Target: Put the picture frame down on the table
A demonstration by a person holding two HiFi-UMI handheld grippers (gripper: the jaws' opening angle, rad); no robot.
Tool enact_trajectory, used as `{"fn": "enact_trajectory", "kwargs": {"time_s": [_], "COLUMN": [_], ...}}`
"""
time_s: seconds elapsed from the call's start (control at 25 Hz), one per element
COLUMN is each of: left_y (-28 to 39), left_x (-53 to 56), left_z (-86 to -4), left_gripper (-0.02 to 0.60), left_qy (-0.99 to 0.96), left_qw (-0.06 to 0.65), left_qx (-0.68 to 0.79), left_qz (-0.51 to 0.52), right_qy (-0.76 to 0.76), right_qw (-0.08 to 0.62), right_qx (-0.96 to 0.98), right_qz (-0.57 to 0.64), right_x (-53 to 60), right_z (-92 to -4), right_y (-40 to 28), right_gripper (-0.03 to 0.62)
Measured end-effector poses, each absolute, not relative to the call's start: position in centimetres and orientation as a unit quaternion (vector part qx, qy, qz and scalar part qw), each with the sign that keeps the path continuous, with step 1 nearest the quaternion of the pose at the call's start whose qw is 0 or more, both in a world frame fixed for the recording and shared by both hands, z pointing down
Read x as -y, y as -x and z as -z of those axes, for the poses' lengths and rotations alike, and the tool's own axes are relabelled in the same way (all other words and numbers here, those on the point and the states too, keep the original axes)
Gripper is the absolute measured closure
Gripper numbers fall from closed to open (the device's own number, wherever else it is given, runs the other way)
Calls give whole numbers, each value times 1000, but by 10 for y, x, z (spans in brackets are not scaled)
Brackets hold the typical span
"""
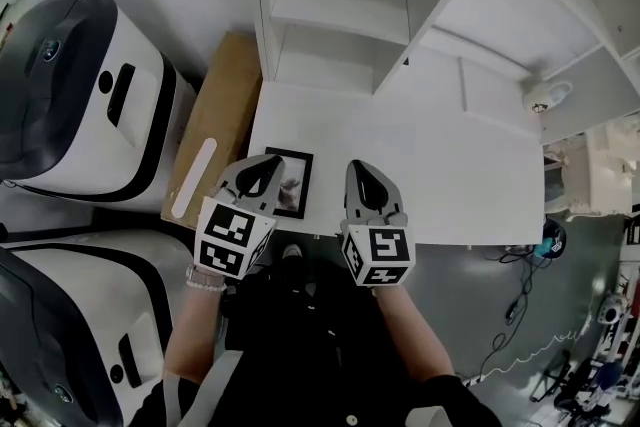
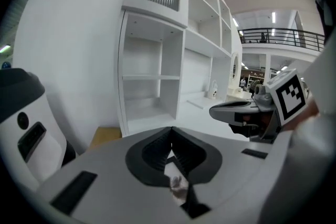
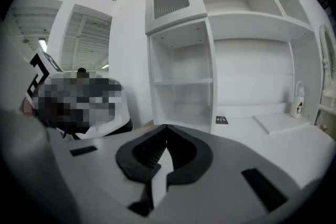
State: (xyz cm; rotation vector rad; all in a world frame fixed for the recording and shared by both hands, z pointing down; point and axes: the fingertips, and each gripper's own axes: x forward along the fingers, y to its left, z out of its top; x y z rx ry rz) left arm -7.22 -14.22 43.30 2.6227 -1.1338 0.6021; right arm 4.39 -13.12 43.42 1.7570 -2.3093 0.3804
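I find the picture frame point(image 1: 292, 183) lying flat on the white bench point(image 1: 450, 175), at the bench's front-left corner. It has a black border around a pale print, and its left part is covered in the head view by the left gripper point(image 2: 171, 132).

That gripper is held over the same corner of the bench. Its fingers point(image 2: 157, 152) are together at the tips with nothing clamped between them. A strip of the frame shows through the gap behind the tips, well below them.

The right gripper point(image 3: 166, 129) is held over the front edge of the bench, nearer its middle. Its fingers are likewise together and empty.

A white shelf unit point(image 1: 340, 5) stands at the back-left of the bench, its compartments bare. A white mug point(image 3: 298, 105) stands at the back-right of the bench. A brown board point(image 1: 215, 110) lies just off the bench's left edge, with a white strip point(image 1: 193, 178) on it
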Motion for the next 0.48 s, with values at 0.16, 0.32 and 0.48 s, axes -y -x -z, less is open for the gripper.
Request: {"fn": "enact_trajectory", "kwargs": {"time_s": [0.16,0.32,0.48], "left_y": [62,59,58], "left_x": [139,134,125], "left_z": [-398,-371,-354], "left_gripper": [580,580,580], "left_qy": [-903,-909,-911], "left_qw": [75,66,50], "left_qx": [386,386,386], "left_qz": [-173,-146,-133], "right_qy": [-607,-608,-610], "right_qw": [93,85,80], "right_qx": [784,788,787], "right_qz": [-86,-57,-41], "right_x": [125,118,110], "right_z": [-402,-375,-356], "right_y": [-54,-58,-64], "right_gripper": [592,592,592]}}
